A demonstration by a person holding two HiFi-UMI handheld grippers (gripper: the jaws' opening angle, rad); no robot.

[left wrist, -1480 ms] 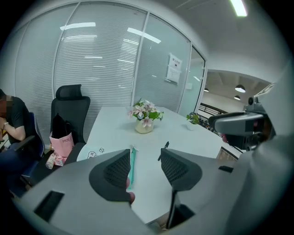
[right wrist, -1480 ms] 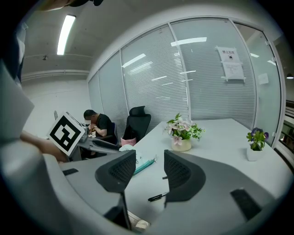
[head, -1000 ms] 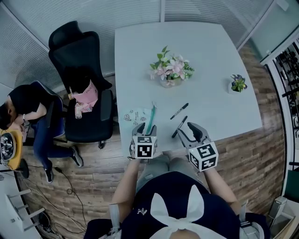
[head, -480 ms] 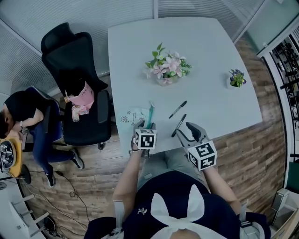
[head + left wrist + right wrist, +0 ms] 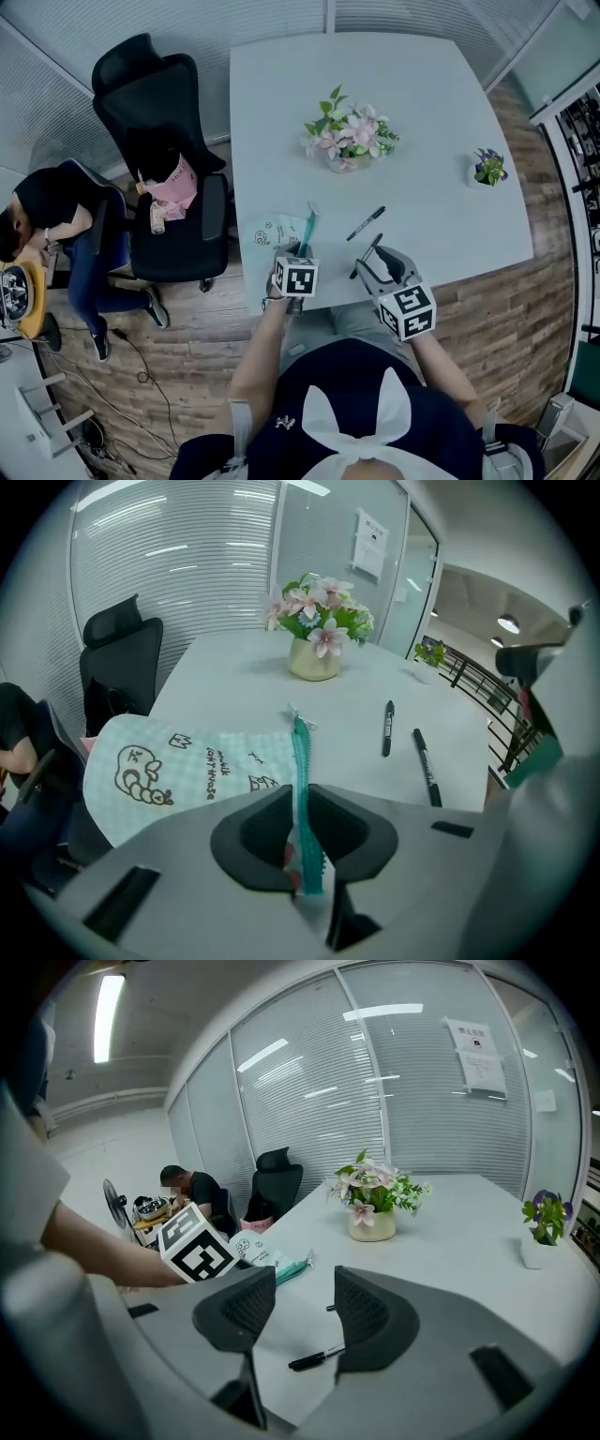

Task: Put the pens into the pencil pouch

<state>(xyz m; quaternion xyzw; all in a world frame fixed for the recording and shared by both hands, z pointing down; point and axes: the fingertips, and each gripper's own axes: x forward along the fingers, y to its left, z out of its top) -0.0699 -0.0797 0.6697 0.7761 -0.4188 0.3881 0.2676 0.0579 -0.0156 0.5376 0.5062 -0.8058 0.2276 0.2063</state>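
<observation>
Onto pouch zip (image 5: 300, 745), down-tilted left hand-held gripper (image 5: 301, 797) closes.

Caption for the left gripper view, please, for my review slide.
Left gripper, jaws just closed onto the teal zipper edge of the pencil pouch; two pens lie to its right.

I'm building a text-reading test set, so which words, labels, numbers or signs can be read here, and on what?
Pale green checked pencil pouch: black hand-style lettering beside a cartoon worm, too warped to read.
White paper notice on the glass wall: print too small to read.
Two black pens: white barrel print, too small to read.
Black-and-white marker cubes: square patterns, no words.
Nothing can be quoted with confidence.
</observation>
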